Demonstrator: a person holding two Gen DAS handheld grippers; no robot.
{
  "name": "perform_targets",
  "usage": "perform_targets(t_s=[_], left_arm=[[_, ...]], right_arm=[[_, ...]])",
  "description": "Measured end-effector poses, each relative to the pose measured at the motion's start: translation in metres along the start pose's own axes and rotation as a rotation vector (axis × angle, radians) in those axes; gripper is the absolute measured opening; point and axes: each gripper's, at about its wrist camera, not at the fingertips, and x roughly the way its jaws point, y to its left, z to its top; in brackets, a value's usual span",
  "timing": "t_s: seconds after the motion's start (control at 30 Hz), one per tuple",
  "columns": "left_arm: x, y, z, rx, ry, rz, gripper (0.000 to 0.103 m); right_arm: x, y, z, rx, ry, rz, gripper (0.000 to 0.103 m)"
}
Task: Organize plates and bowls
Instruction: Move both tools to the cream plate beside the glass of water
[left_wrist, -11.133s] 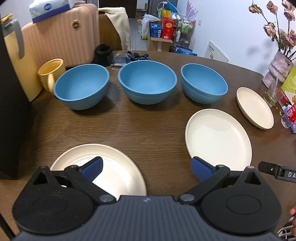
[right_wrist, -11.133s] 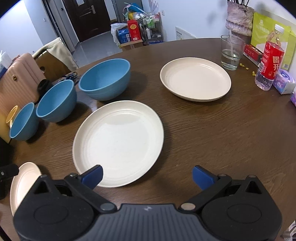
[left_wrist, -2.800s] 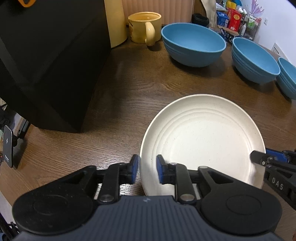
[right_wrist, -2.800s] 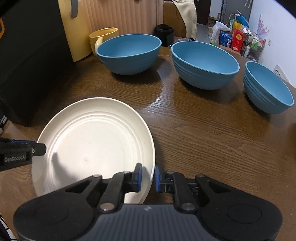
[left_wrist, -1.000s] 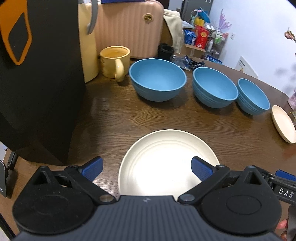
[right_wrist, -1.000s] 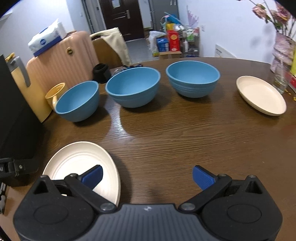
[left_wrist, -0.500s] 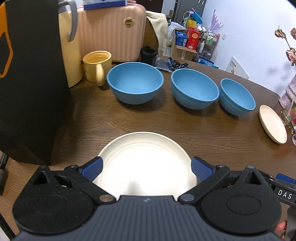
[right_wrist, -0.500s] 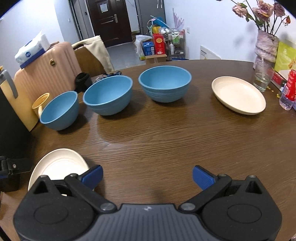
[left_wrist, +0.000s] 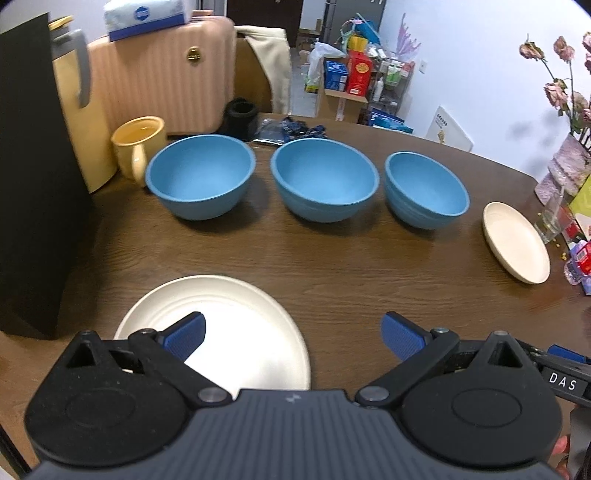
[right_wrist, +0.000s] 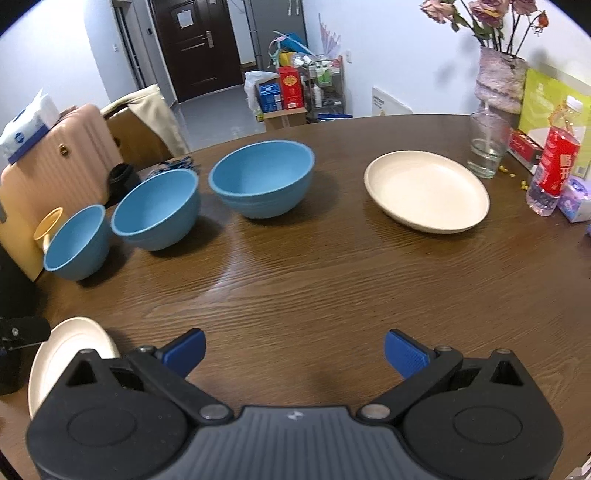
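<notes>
Three blue bowls stand in a row across the brown table: the left bowl (left_wrist: 201, 181) (right_wrist: 75, 242), the middle bowl (left_wrist: 325, 179) (right_wrist: 155, 208) and the right bowl (left_wrist: 424, 188) (right_wrist: 262, 177). A cream plate (left_wrist: 236, 325) (right_wrist: 66, 350) lies near the front left, partly under my left gripper (left_wrist: 293, 336), which is open and holds nothing. A second cream plate (left_wrist: 515, 242) (right_wrist: 424, 190) lies at the far right. Open and empty, my right gripper (right_wrist: 293, 352) hovers above bare table, well short of that plate.
A yellow mug (left_wrist: 138, 146), a yellow jug and a black box (left_wrist: 37, 184) stand at the left. A glass (right_wrist: 485, 147), a red-labelled bottle (right_wrist: 554, 173), a vase (right_wrist: 500, 79) and small packs crowd the right edge. A pink suitcase (left_wrist: 155, 85) stands behind the table.
Both grippers have swung right and drawn back; the near plate slid leftward in both views and the far-right plate came more fully into the right wrist view. Earlier both let go of the near plate.
</notes>
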Motion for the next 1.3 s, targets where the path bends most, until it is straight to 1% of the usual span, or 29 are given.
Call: perform_targets(t_s=[0.43,0.93,1.13,1.3], left_arm=[[0.020,-0.074,0.011,0.040,0.017,-0.053,0.103],[0.044,-0.153,0.036,0.086,0.005,-0.108,0.103],[0.054,-0.181,0.043,0.099,0.008,-0.111,0.103],[0.063,-0.201,0.049,0.110,0.003,-0.095,0.103]], right_arm=[[0.006,-0.069,0.030,0.033,-0.002,-0.061,0.103],[0.013,-0.147,0.063,0.083,-0.009,-0.133,0.103],[0.021,-0.172,0.077,0.079,-0.004,-0.133,0.103],[0.031,-0.188,0.088,0.070,0.002,-0.129,0.103]])
